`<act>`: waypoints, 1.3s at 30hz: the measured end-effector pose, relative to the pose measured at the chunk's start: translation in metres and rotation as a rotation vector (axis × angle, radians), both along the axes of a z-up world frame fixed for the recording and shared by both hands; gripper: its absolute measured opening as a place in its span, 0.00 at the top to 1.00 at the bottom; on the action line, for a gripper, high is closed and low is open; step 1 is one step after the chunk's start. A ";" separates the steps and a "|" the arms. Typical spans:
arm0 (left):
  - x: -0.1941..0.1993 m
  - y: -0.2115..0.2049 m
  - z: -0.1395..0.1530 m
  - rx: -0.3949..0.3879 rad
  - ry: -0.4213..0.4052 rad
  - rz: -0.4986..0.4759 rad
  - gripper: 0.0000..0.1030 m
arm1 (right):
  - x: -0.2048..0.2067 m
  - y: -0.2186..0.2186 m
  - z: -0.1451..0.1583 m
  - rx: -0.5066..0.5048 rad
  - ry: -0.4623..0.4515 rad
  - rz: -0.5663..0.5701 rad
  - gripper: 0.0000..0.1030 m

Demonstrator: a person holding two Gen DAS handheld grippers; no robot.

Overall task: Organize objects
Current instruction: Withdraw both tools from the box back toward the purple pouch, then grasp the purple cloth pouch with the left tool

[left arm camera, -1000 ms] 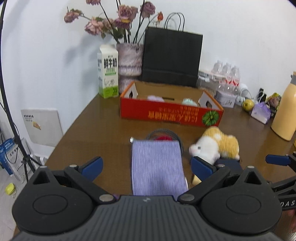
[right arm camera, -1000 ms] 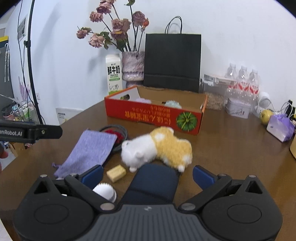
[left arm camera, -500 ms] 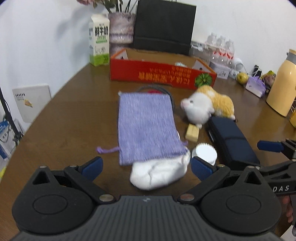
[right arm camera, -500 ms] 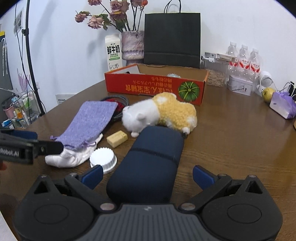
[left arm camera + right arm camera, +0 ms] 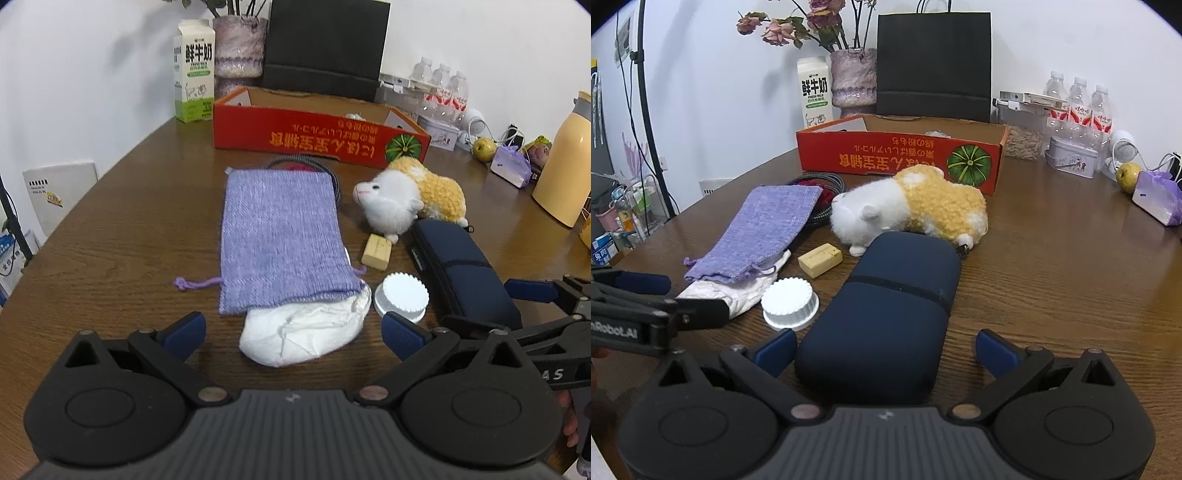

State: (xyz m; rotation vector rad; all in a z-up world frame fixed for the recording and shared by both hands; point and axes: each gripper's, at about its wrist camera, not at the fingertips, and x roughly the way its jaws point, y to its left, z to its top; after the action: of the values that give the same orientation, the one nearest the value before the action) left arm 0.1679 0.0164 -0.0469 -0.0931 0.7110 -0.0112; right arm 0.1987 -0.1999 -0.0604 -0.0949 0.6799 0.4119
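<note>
Six loose items, among them purple pouch, plush toy and navy case, out on the table, short of the red box. Perhaps two things inside, barely visible. Left gripper and right gripper spread wide, holding nothing.

- One purple pouch
- One white sock
- One white cap
- One plush toy
- One navy case
- One tan block
- One red box
- One milk carton
- Three water bottles
- One black bag

Lilac pouch, navy case, white-and-yellow plush, red box.
</note>
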 end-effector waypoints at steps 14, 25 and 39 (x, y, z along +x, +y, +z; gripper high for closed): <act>0.009 0.003 0.012 0.013 -0.032 -0.010 0.00 | 0.010 0.006 -0.001 -0.017 -0.023 0.001 0.18; 0.041 0.004 0.004 -0.005 -0.009 0.011 0.00 | 0.010 0.001 0.000 -0.008 -0.026 0.014 0.19; 0.040 0.014 -0.001 -0.076 -0.010 0.031 0.39 | 0.010 0.000 -0.001 -0.012 -0.021 0.013 0.17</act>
State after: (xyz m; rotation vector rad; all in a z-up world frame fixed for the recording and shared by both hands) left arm 0.2078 0.0301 -0.0483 -0.1767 0.6991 -0.0094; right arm 0.2084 -0.1996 -0.0612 -0.1149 0.6611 0.4193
